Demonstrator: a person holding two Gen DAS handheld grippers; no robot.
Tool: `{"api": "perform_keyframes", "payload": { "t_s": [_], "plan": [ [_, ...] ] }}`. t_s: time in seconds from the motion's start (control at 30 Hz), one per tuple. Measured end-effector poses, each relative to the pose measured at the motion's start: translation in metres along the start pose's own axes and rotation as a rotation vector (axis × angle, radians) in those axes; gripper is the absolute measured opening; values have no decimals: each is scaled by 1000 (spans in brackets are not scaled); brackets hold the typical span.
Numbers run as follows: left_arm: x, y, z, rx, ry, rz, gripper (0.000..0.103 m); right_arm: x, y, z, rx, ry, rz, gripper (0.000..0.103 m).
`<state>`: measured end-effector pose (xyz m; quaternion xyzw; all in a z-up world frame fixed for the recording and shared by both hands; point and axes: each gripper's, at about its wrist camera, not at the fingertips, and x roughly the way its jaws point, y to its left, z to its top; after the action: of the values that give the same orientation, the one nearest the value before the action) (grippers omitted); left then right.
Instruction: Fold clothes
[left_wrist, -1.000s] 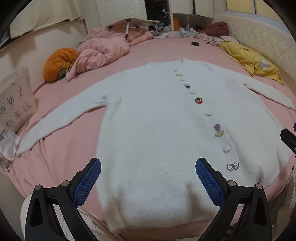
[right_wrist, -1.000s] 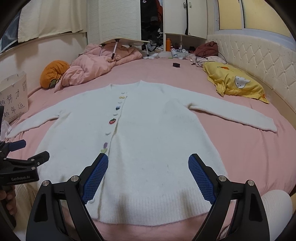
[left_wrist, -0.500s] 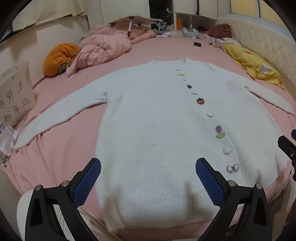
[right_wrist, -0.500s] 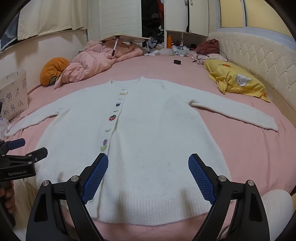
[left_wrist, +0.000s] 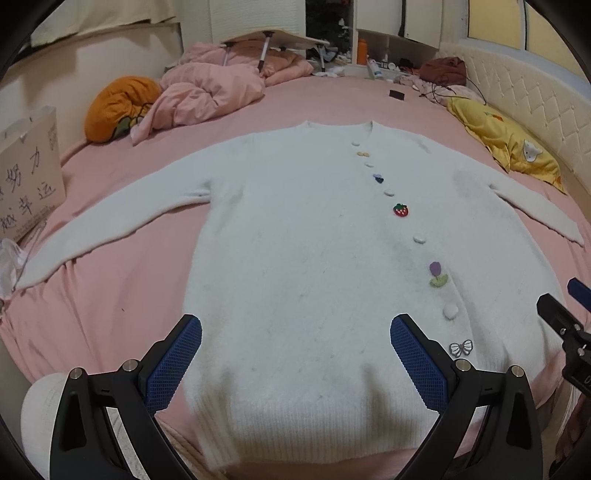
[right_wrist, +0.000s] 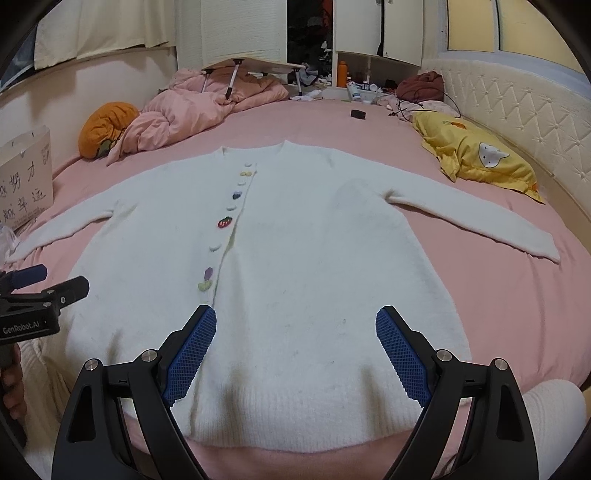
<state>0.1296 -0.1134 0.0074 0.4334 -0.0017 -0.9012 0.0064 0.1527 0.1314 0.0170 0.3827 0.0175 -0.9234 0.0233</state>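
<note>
A white fluffy cardigan (left_wrist: 314, 240) lies flat and face up on the pink bed, both sleeves spread out, with a row of coloured buttons (left_wrist: 400, 209) down the front. It also shows in the right wrist view (right_wrist: 303, 258). My left gripper (left_wrist: 295, 354) is open and empty, hovering above the hem's left half. My right gripper (right_wrist: 295, 347) is open and empty above the hem's right half. Each gripper shows at the edge of the other's view: the right one (left_wrist: 565, 317) and the left one (right_wrist: 48, 288).
A pink bed sheet (left_wrist: 122, 295) lies under the cardigan. A crumpled pink duvet (left_wrist: 210, 92) and an orange cushion (left_wrist: 118, 107) lie at the far left, a yellow pillow (right_wrist: 476, 158) at the right, a paper bag (left_wrist: 29, 173) at the left edge. A padded headboard (right_wrist: 517, 110) runs along the right.
Both grippers have risen and pulled back slightly, so the cardigan sits a little lower and fuller in both views. The jaws stay open. The cardigan has not moved.
</note>
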Motion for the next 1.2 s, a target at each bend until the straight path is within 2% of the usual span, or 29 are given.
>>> {"api": "perform_keyframes", "payload": {
  "t_s": [0.67, 0.8, 0.9, 0.97, 1.0, 1.1, 1.2],
  "plan": [
    [7, 43, 4, -216, -2, -97, 103, 26, 23, -5, -93, 101, -16, 89],
    [1, 68, 9, -313, -39, -200, 103, 36, 29, -8, -105, 147, -31, 89],
    [-1, 107, 15, -463, -77, -320, 103, 42, 33, -9, -104, 178, -42, 89],
    [2, 145, 17, -593, -91, -370, 103, 45, 35, -10, -104, 192, -49, 89],
    [4, 169, 17, -665, -101, -380, 103, 46, 35, -9, -107, 196, -52, 89],
    [15, 247, 12, -864, -142, -343, 103, 51, 39, -11, -119, 213, -61, 89],
    [22, 329, -9, -1090, -213, -325, 103, 55, 42, -13, -134, 234, -66, 89]
  ]
}}
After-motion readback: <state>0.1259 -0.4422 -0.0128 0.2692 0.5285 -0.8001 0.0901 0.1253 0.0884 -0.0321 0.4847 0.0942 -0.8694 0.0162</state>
